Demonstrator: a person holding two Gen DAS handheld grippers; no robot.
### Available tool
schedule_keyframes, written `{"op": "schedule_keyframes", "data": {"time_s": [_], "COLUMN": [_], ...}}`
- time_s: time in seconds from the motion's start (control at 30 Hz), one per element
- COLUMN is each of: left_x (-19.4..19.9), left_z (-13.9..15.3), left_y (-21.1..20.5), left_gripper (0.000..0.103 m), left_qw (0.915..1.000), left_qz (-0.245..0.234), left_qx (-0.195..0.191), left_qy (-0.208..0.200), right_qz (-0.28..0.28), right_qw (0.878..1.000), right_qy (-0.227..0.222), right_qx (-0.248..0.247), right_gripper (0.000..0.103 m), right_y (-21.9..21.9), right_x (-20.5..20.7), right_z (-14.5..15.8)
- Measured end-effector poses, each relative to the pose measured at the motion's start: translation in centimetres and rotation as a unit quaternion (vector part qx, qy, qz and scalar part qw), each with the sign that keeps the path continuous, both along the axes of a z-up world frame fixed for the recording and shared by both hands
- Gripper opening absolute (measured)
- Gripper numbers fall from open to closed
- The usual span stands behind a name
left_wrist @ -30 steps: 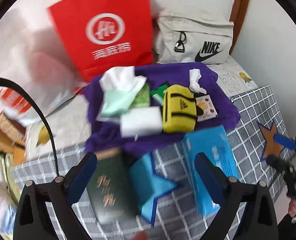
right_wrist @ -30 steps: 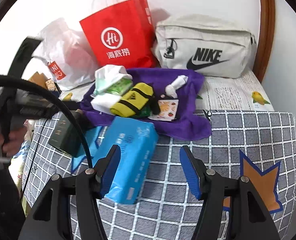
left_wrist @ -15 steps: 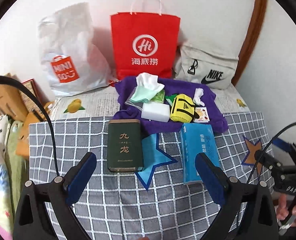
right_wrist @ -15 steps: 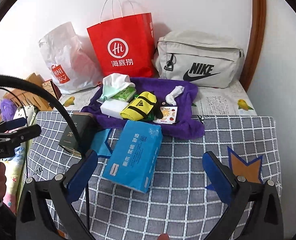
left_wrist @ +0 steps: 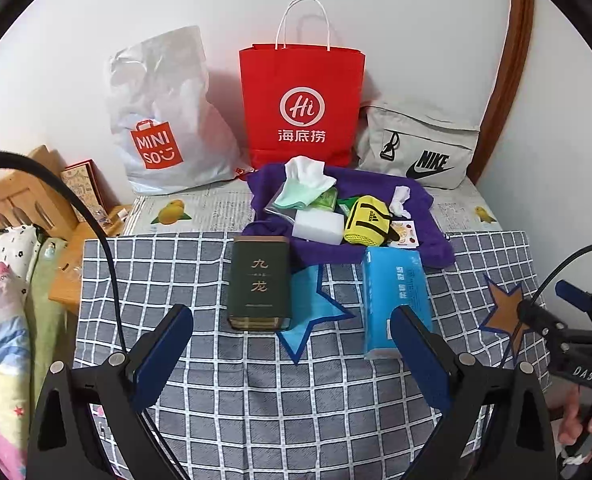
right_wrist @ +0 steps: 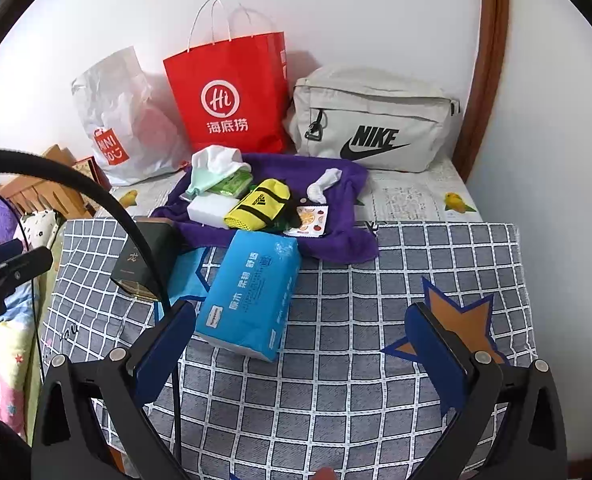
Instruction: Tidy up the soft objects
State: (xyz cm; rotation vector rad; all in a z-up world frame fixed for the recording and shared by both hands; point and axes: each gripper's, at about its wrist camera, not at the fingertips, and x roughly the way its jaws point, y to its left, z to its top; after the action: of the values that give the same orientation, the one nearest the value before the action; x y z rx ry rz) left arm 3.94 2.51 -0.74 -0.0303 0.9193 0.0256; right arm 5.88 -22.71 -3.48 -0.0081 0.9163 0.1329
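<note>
Left gripper (left_wrist: 291, 344): fingers spread wide, holding nothing, hanging over the checked table (left_wrist: 255, 400).
Green tin (left_wrist: 259, 282): flat on the table, just off the pile, probably kept apart since it's hard.
Purple towel (left_wrist: 424, 236): holds the soft stuff, namely tissues (left_wrist: 308, 172), sponge (left_wrist: 320, 227), yellow pouch (left_wrist: 366, 226).
Blue tissue pack (right_wrist: 251, 296): by the towel's front edge.
Right gripper (right_wrist: 304, 344): wide open, empty, nearest that pack.

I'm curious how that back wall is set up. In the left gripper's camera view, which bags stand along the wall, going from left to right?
White Miniso plastic bag → red paper bag with white handles → beige Nike bag, which slumps low beside the brown wooden trim.
</note>
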Motion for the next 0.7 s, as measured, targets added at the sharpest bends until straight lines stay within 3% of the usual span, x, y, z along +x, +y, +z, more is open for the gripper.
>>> {"op": "schedule_keyframes", "data": {"time_s": [0.7], "left_x": [-0.8], "left_z": [0.2], "left_y": [0.9], "left_gripper": [0.100], "left_qw": [1.0000], "left_qz": [0.002], "left_qx": [-0.007], "left_qy": [0.003], "right_qz": [-0.010], "right_qw": [1.000], "right_qy": [-0.006], "right_qx": [-0.005], "right_gripper": [0.103], "right_y": [-0.4], "right_x": [-0.9], "right_z": [1.2]}}
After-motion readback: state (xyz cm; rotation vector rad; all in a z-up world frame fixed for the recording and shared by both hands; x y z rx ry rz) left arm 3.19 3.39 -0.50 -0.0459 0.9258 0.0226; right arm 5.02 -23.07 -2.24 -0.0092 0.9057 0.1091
